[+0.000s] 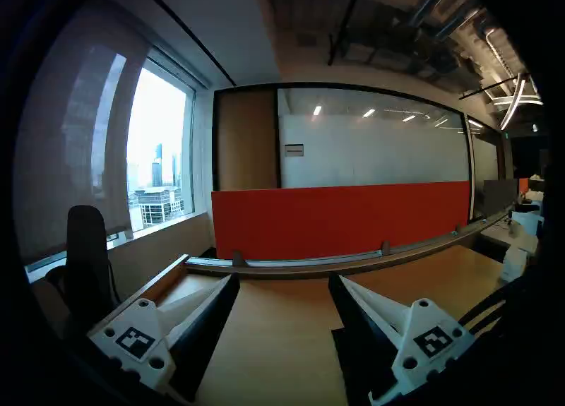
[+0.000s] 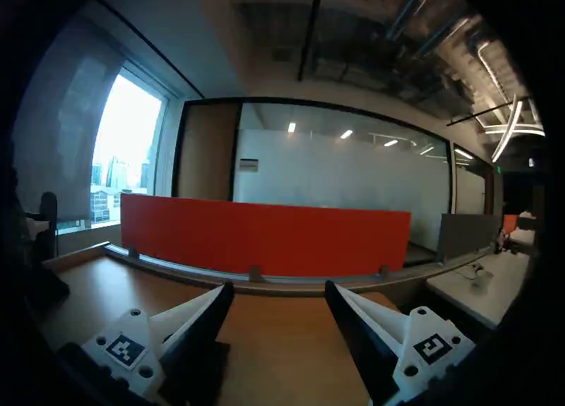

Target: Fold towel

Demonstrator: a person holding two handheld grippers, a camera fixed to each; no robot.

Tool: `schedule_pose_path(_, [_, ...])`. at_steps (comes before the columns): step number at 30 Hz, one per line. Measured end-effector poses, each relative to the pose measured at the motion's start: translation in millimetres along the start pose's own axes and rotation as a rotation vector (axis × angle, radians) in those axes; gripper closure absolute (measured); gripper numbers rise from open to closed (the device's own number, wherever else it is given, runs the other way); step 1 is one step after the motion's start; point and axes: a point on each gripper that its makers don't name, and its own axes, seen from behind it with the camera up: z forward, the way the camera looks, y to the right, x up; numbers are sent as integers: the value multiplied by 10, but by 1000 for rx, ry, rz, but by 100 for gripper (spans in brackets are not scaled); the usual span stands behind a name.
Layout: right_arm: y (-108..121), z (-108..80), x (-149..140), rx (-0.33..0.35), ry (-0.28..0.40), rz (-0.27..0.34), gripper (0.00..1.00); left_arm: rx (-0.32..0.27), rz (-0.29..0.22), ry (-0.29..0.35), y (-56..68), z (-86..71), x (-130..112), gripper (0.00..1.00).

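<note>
In the left gripper view my left gripper [image 1: 284,279] is open, its two white fingers spread wide above a bare wooden desk [image 1: 282,335] with nothing between them. My right gripper [image 2: 279,287] is open too in the right gripper view, held level over the same kind of wooden desktop [image 2: 282,349], also with nothing between its fingers. A dark patch [image 1: 345,353] lies low beside the left gripper's right-hand finger; I cannot tell what it is.
A red divider panel [image 1: 339,219] runs along the desk's far edge, also seen as the red panel [image 2: 265,236]. A black chair back [image 1: 88,265] stands at the left by the window [image 1: 159,166]. White items [image 1: 519,243] and a white desk [image 2: 480,286] lie to the right.
</note>
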Motion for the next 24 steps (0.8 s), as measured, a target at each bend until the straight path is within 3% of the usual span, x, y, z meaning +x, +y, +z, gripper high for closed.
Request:
schedule_pose_path(9, [-202, -42, 19, 112, -64, -47, 0, -76, 52, -64, 141, -3, -45, 7])
schedule_pose_path(17, [-410, -95, 20, 231, -121, -77, 0, -238, 121, -135, 434, -51, -209, 7])
schedule_pose_path(24, [-522, -135, -104, 300, -176, -99, 0, -322, 138, -180, 619, -90, -366, 7])
